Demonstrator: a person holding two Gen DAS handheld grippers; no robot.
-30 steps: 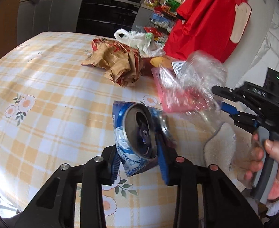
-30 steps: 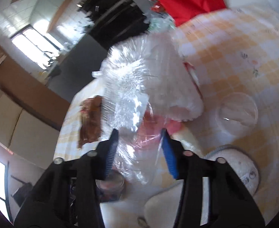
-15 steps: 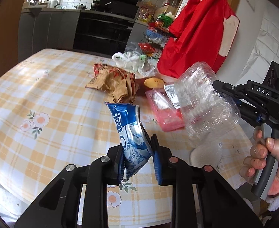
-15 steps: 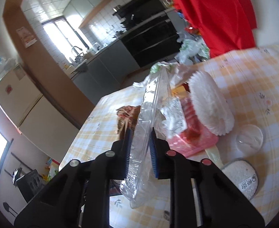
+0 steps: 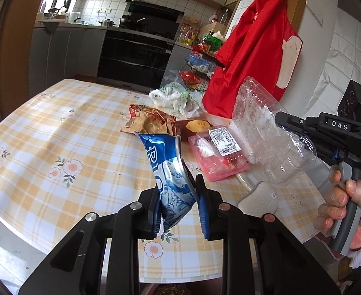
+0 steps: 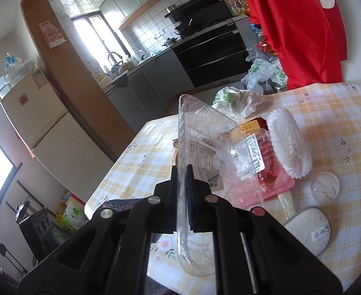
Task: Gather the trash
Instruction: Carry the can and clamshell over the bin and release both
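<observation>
My left gripper (image 5: 178, 209) is shut on a crushed blue drink can (image 5: 170, 169) and holds it above the near edge of the checked table (image 5: 57, 147). My right gripper (image 6: 183, 186) is shut on the rim of a clear plastic clamshell box (image 6: 200, 135), lifted off the table; the box (image 5: 266, 132) and the right gripper also show in the left wrist view at the right. On the table lie a pink plastic tray with a label (image 5: 217, 154), a crumpled brown paper bag (image 5: 151, 123) and crumpled white plastic bags (image 5: 175, 98).
A stack of white paper cup liners (image 6: 288, 145), a clear round lid (image 6: 324, 186) and a grey-rimmed white pad (image 6: 308, 228) lie on the table's right part. A red garment (image 5: 254, 54) hangs behind the table. Kitchen counters and an oven stand beyond.
Both grippers have risen and pulled back from the table with their loads. The right gripper closed from wide around the clear box to pinching its rim.
</observation>
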